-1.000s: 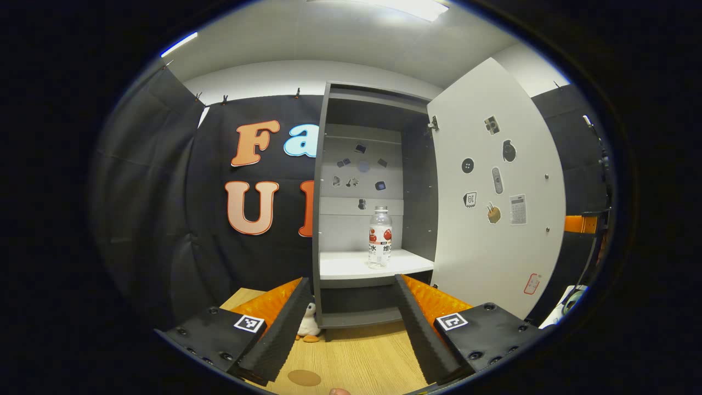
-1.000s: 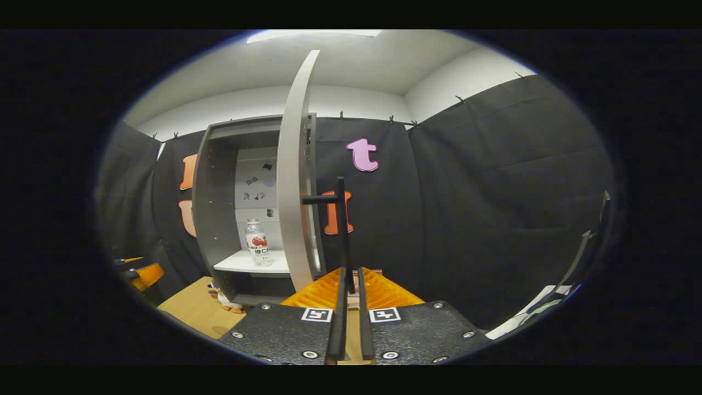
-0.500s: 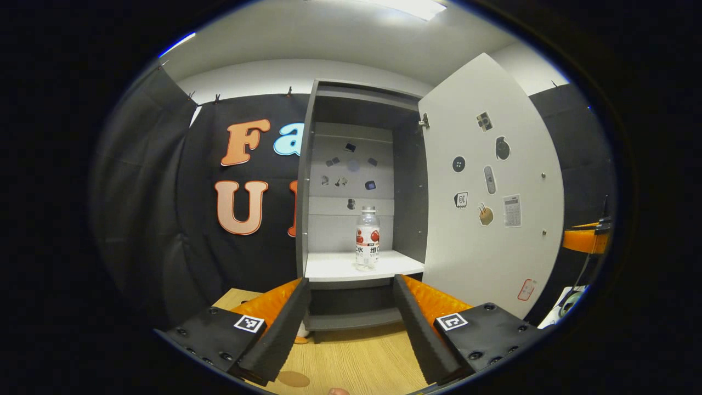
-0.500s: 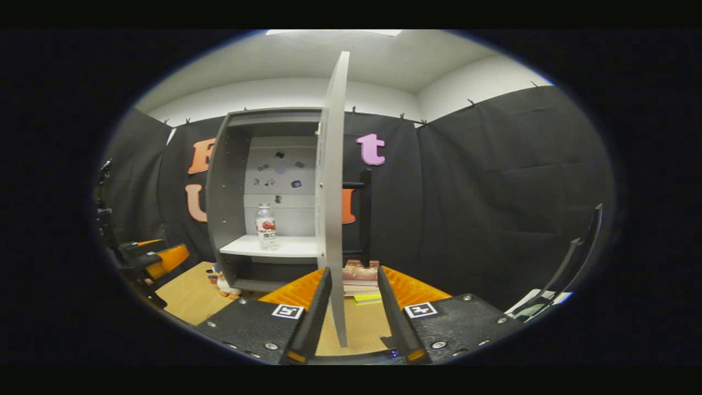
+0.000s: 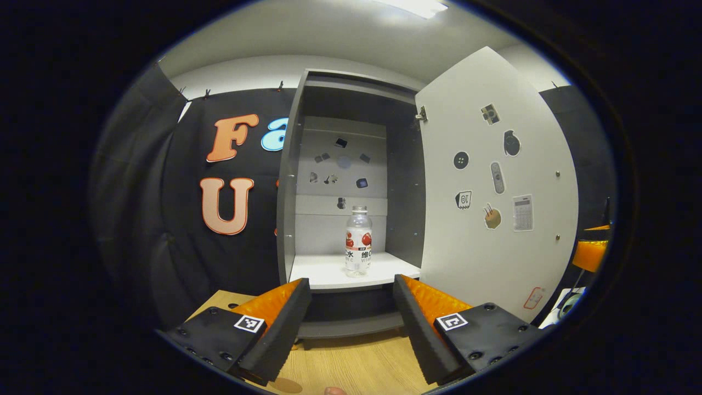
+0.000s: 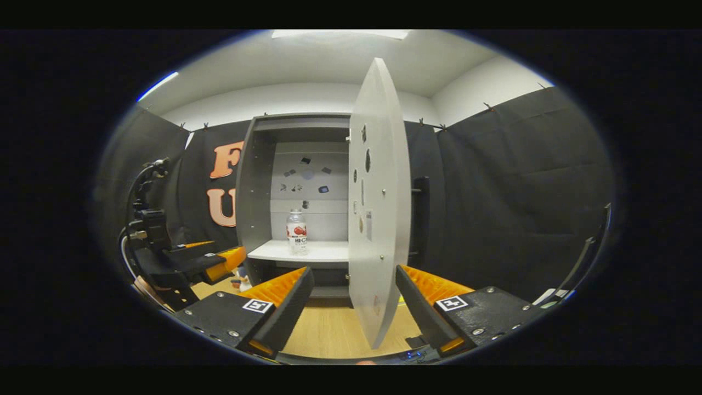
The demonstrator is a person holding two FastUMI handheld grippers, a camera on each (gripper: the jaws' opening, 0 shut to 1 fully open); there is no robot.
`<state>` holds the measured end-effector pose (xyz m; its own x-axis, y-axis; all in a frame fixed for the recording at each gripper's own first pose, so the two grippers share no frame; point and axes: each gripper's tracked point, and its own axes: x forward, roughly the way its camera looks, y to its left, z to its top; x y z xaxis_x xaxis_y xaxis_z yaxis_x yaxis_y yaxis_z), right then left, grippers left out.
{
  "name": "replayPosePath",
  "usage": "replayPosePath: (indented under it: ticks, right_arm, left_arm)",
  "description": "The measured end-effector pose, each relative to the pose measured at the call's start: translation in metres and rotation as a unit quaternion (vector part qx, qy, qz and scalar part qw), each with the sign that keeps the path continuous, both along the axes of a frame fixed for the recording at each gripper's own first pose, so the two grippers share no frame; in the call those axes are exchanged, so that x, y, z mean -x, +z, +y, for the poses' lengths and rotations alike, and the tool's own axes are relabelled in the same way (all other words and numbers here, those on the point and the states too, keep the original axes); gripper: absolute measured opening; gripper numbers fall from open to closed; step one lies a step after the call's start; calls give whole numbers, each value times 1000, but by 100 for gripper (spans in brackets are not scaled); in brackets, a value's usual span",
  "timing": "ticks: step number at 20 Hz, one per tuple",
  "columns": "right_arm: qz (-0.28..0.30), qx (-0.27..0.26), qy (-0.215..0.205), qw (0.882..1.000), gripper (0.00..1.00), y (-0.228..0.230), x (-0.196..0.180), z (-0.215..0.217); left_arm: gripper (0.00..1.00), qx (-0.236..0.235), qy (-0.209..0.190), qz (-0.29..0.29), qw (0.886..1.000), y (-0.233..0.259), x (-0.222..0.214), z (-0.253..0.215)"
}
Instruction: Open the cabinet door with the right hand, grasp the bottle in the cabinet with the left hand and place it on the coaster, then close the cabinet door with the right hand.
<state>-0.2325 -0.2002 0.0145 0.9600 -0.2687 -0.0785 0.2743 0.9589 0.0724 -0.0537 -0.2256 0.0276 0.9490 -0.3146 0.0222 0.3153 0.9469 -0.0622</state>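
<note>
A clear bottle (image 5: 358, 241) with a red and white label stands upright on the white shelf (image 5: 329, 271) of the open grey cabinet (image 5: 288, 192). My left gripper (image 5: 351, 323) is open, in front of the shelf and short of the bottle. The white door (image 5: 493, 192) hangs wide open to the right. In the right gripper view the bottle (image 6: 296, 232) stands inside and the door (image 6: 378, 219) is nearly edge-on. My right gripper (image 6: 354, 312) is open, with a finger either side of the door's lower edge and touching nothing. A brown coaster (image 5: 282, 385) lies on the table.
The wooden table (image 5: 356, 367) runs under the cabinet. A small toy duck (image 6: 241, 282) sits by the cabinet's foot. The left gripper (image 6: 219, 258) and its cable show at the left of the right gripper view. A dark handle (image 6: 419, 214) sticks out behind the door.
My right gripper has let go of the door handle, opened and drawn back and to the left. My left gripper has moved closer to the cabinet, bringing the bottle between its fingers' line.
</note>
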Motion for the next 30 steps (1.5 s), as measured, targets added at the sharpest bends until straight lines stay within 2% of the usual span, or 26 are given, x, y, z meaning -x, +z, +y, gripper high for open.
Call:
replayPosePath:
  ticks: [7,14,17,24,30]
  right_arm:
    - [-25,19,-10,999,93,8,-53,36]
    - [7,59,-31,998,93,-14,-136,63]
    - [12,33,-39,999,93,-21,-160,74]
    - [38,22,-60,997,93,-39,-181,66]
    - [52,11,-62,997,93,-48,-182,57]
  left_arm:
    - [98,-5,-42,7,999,-20,-96,-19]
    - [98,-1,-109,16,994,-44,-184,-53]
    - [98,-3,-133,19,991,-51,-214,-70]
    - [98,-5,-168,8,986,-52,-246,-106]
    - [98,-4,-158,3,987,-48,-267,-118]
